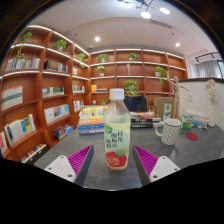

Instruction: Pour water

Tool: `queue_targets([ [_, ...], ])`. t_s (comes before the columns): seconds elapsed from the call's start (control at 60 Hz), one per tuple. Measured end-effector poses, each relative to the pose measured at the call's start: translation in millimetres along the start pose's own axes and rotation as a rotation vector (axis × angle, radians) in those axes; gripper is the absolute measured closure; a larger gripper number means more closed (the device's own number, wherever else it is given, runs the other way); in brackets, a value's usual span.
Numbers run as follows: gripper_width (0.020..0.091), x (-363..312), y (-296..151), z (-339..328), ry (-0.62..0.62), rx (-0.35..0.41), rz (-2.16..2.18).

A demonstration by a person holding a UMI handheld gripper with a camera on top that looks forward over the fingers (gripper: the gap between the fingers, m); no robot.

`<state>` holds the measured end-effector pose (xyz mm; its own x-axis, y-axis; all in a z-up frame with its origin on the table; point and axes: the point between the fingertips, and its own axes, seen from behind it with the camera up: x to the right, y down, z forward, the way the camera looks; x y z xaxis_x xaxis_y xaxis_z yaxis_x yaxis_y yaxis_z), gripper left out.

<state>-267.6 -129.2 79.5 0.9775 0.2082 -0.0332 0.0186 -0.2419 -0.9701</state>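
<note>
The gripper was spread wide, its two fingers at the bottom of the frame with the magenta pads facing inward and nothing between them. The bottle stood upright on the grey table at the centre of the frame, just ahead of the fingers and roughly on the line between them, white cap on top and a label with red fruit low on its side. To its right, a little further back, stood a white mug with a dark motif, its handle toward the bottle; this seemed the likely receiver for the pour. A stack of books lay behind the bottle to the left, and wooden bookshelves curved along the upper left and across the back. The chief risk was the approach: the bottle was tall and narrow, so a finger meeting it off-centre would probably push or tip it before both pads closed on it. A grasp taken too high or too low could let it swing when tilted. The cap appeared to be on, though the view was too coarse to be sure; if so, no water would leave. With the mug so close, a sweep of the gripper toward it could also knock it or spill past its rim onto the books.
</note>
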Motion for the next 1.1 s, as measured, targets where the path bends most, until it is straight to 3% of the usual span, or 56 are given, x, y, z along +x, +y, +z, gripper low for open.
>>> queue_targets([
  [0.25,0.0341,7,-31,38,0.028,0.061,0.022],
  [0.3,0.0402,7,-35,42,0.024,0.078,0.027],
  [0.333,0.0481,7,-38,45,0.023,0.089,0.028],
  [0.367,0.0622,11,-41,45,0.040,0.098,0.018],
  [0.583,0.0727,12,-41,47,0.034,0.111,0.017],
  [0.85,0.0730,26,-41,52,0.051,0.074,0.108],
  [0.917,0.0729,39,-45,60,0.071,0.043,0.220],
  [1.1,0.0729,74,-57,91,0.034,0.052,0.671],
])
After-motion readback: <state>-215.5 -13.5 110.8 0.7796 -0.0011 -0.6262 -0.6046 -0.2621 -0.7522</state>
